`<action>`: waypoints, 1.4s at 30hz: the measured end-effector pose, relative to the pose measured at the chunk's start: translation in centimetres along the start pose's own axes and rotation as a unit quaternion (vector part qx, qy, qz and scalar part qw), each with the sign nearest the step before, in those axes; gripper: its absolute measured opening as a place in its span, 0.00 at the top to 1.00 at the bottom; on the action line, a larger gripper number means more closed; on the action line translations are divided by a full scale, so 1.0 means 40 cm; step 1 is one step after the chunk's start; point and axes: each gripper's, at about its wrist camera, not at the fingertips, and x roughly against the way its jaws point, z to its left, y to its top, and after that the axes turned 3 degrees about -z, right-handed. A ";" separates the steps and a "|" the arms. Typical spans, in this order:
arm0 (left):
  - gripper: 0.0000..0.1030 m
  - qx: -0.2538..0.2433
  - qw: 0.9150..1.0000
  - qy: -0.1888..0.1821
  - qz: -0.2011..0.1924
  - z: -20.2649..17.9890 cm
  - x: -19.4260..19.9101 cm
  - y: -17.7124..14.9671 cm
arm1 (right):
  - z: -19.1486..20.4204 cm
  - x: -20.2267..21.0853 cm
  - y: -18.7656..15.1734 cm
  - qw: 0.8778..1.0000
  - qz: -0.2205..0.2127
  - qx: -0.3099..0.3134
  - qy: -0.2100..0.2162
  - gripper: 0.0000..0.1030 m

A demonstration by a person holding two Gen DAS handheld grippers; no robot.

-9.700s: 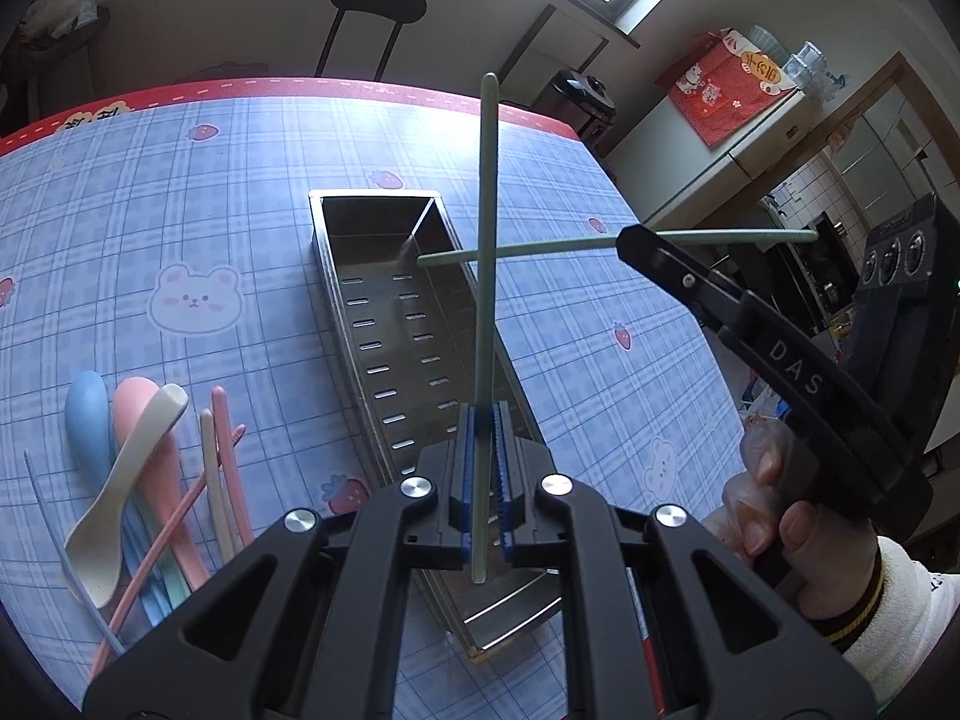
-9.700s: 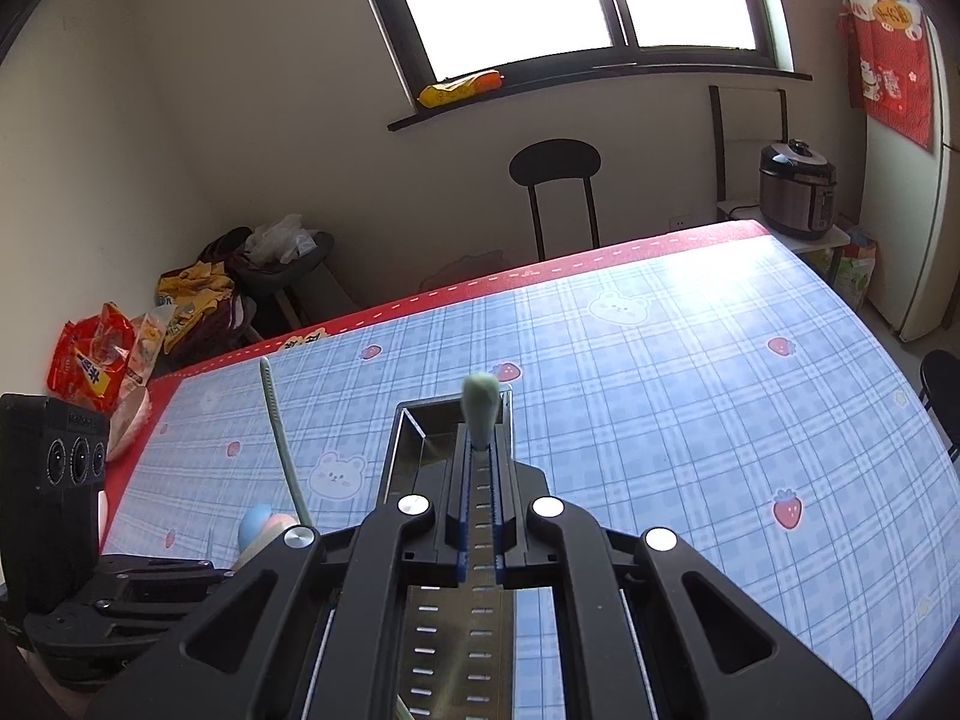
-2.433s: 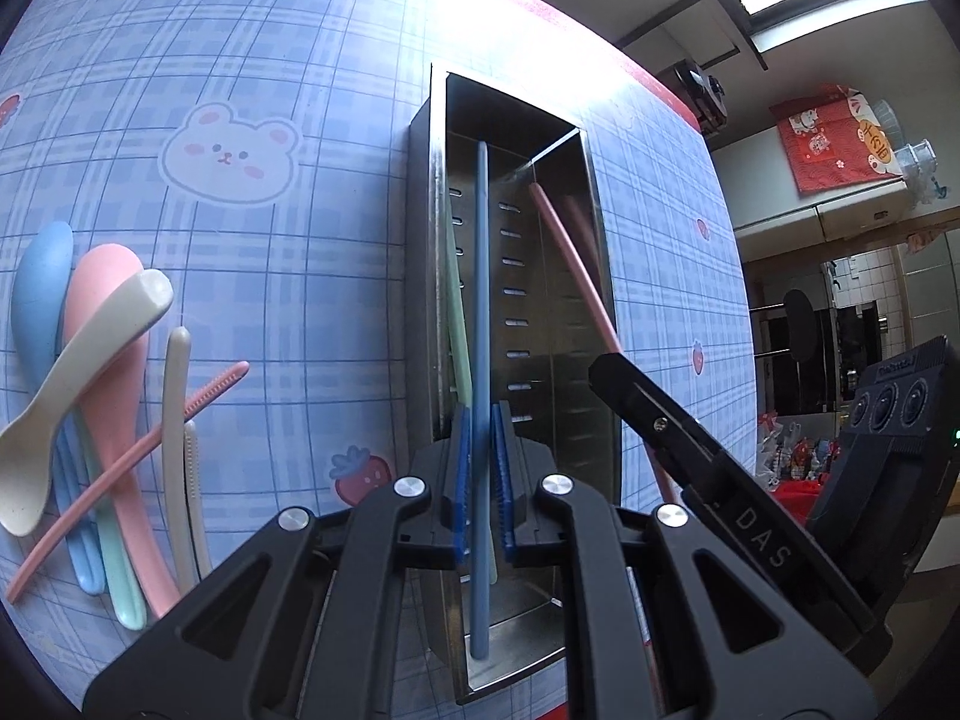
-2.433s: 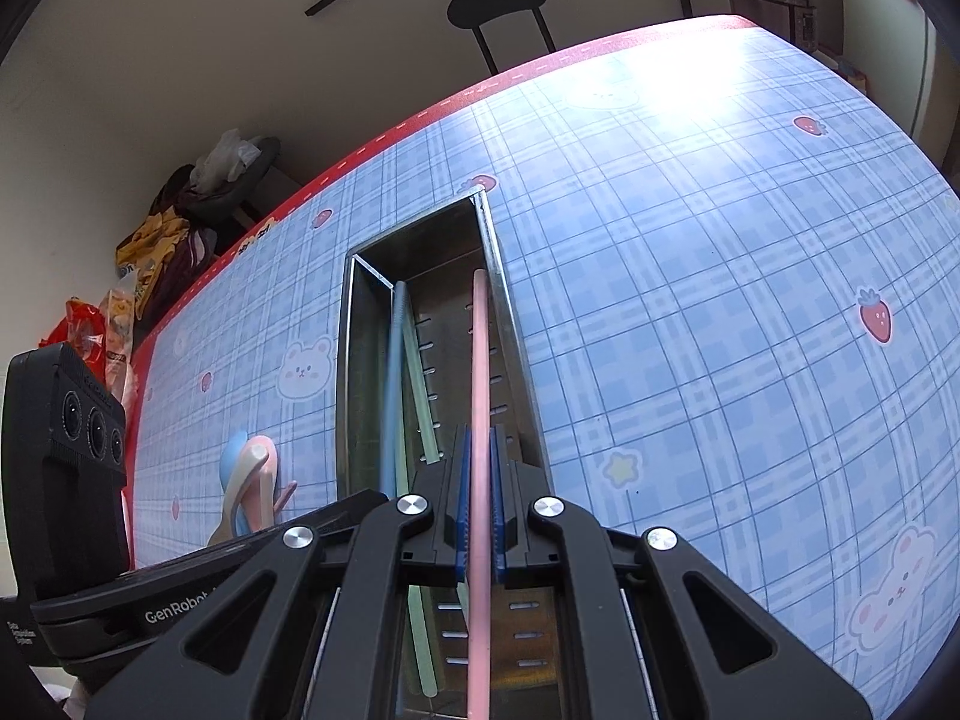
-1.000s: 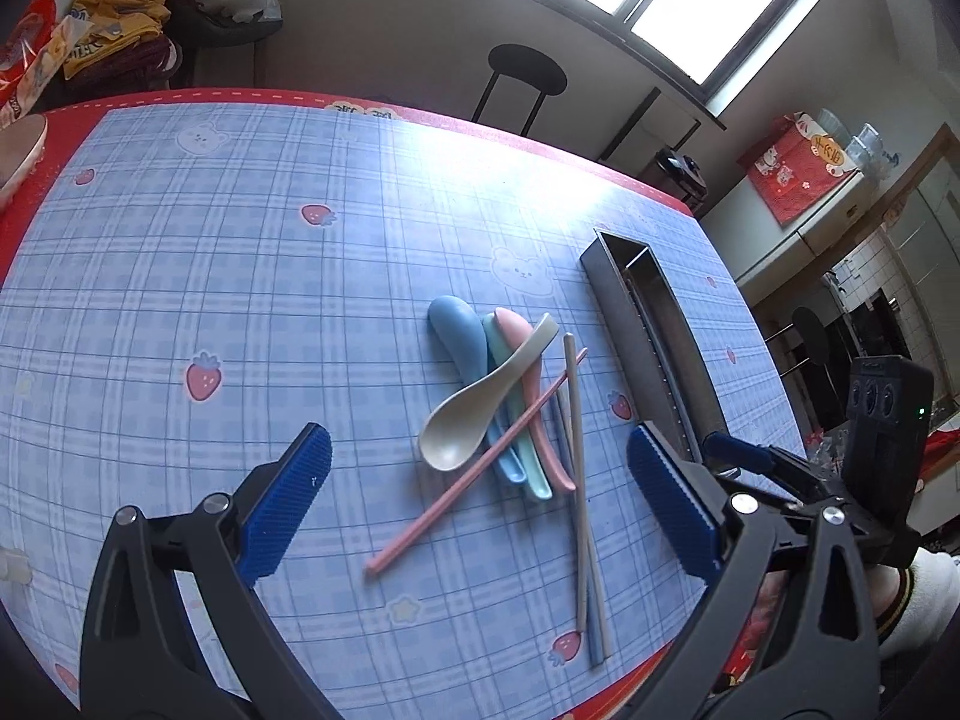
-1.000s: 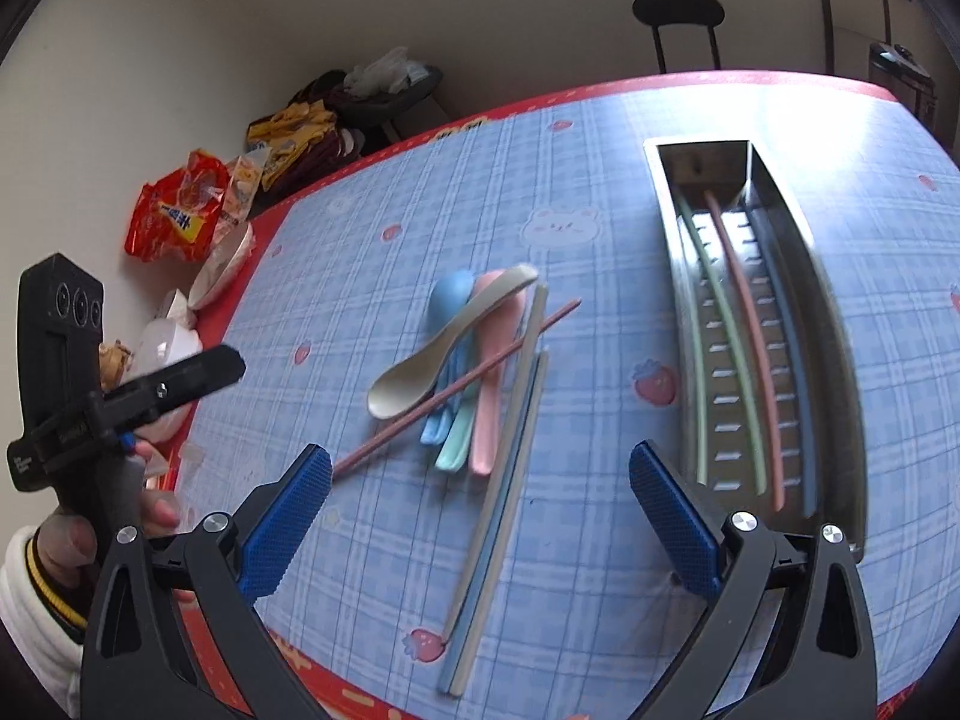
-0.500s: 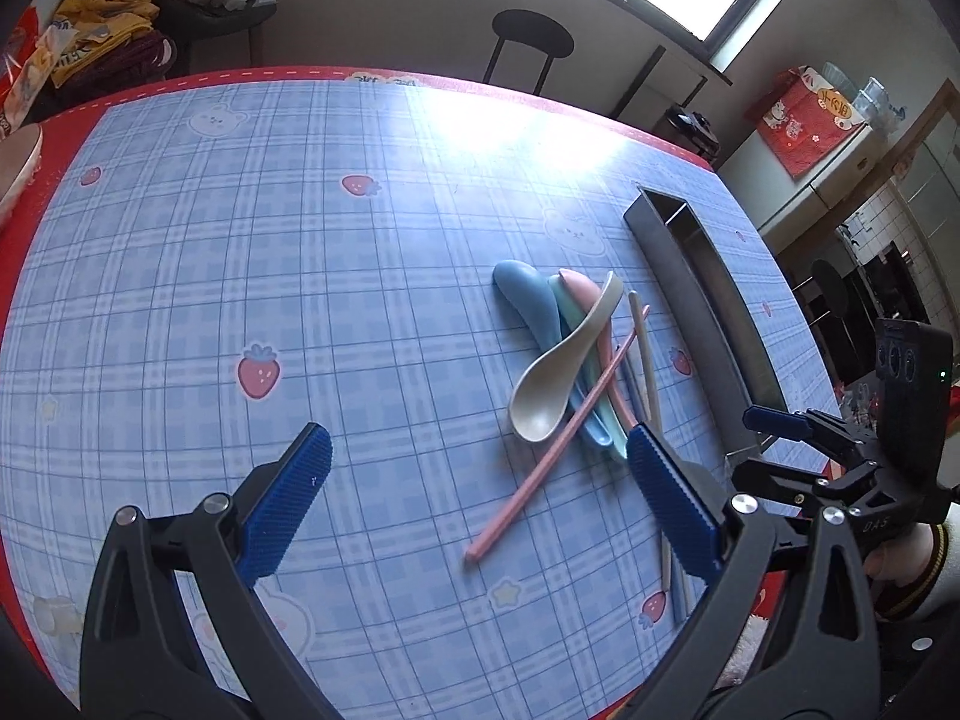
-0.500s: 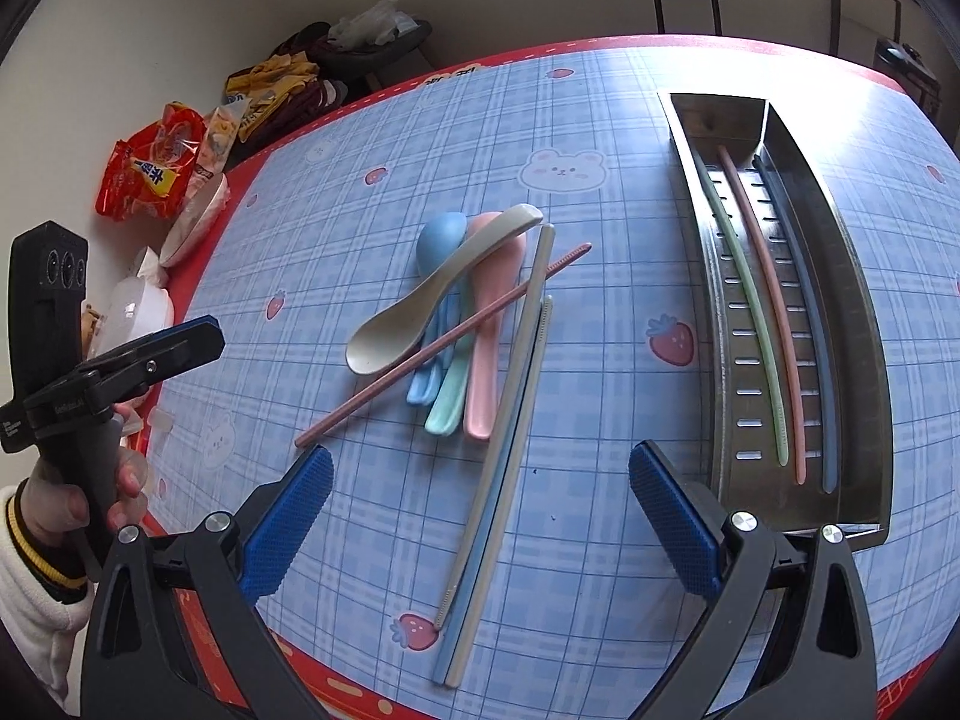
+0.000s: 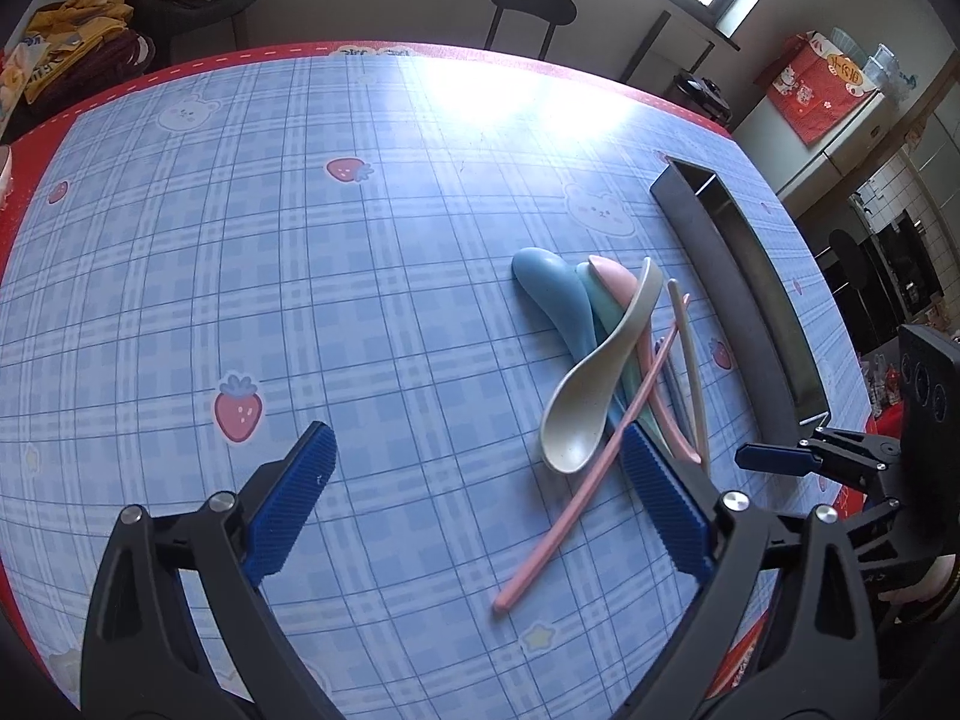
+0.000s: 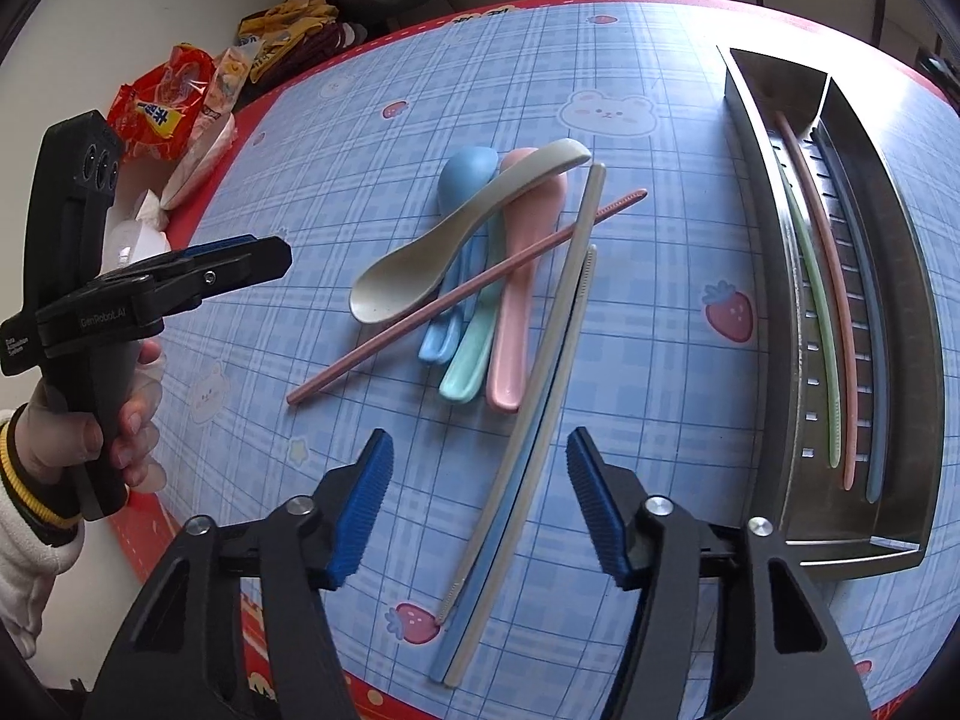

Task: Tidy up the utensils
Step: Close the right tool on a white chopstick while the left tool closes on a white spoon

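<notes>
1. At the far left of the right wrist view, a person's hand (image 10: 90, 420) with a white sleeve and yellow-and-black wristband grips the left hand-held gripper (image 9: 477, 495). Its jaws stand wide and are closing, with nothing between them but bare cloth and the low end of the pink chopstick (image 10: 465, 294).
2. Behind it, off the red edge of the desk (image 10: 360, 138), lie snack bags (image 10: 162, 105) and a heap of clothes (image 10: 312, 18).
3. The desk carries a blue plaid cloth printed with bears and strawberries.
4. Mid-desk sits the loose pile: a blue spoon (image 10: 459, 192), a green spoon (image 10: 474, 354) and a pink spoon (image 10: 519, 276) lying side by side, and a beige spoon (image 10: 456, 234) laid slantwise over them.
5. The pink chopstick crosses over the spoon handles, so it lies in the way of the three lower spoons.
6. Just right of the pile lie two beige chopsticks (image 10: 540, 372) and a blue chopstick (image 10: 486, 570), close together and running toward the near edge.
7. The right hand-held gripper (image 10: 480, 504) hovers over these; its jaws are about half open and closing, straddling the chopsticks without touching them.
8. At the right stands the metal tray (image 10: 900, 276), divided lengthwise. One compartment holds a green chopstick (image 10: 819, 312) and a pink one (image 10: 834, 300); a blue one (image 10: 876, 360) lies beside them.
9. A black stool (image 9: 528, 3) stands beyond the far edge.
</notes>
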 end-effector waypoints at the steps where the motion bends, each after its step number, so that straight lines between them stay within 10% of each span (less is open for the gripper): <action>1: 0.22 -0.003 1.000 0.001 0.005 -0.001 -0.005 0.000 | -0.002 -0.005 0.004 1.000 0.000 0.000 -0.002 0.51; 30: 0.57 -0.019 0.988 -0.141 0.055 -0.102 -0.171 0.105 | -0.067 -0.063 0.067 0.998 -0.002 -0.062 0.001 0.91; 42: 0.69 -0.037 0.982 -0.166 0.083 -0.164 -0.231 0.124 | -0.077 -0.057 0.058 0.998 -0.005 -0.067 0.008 0.91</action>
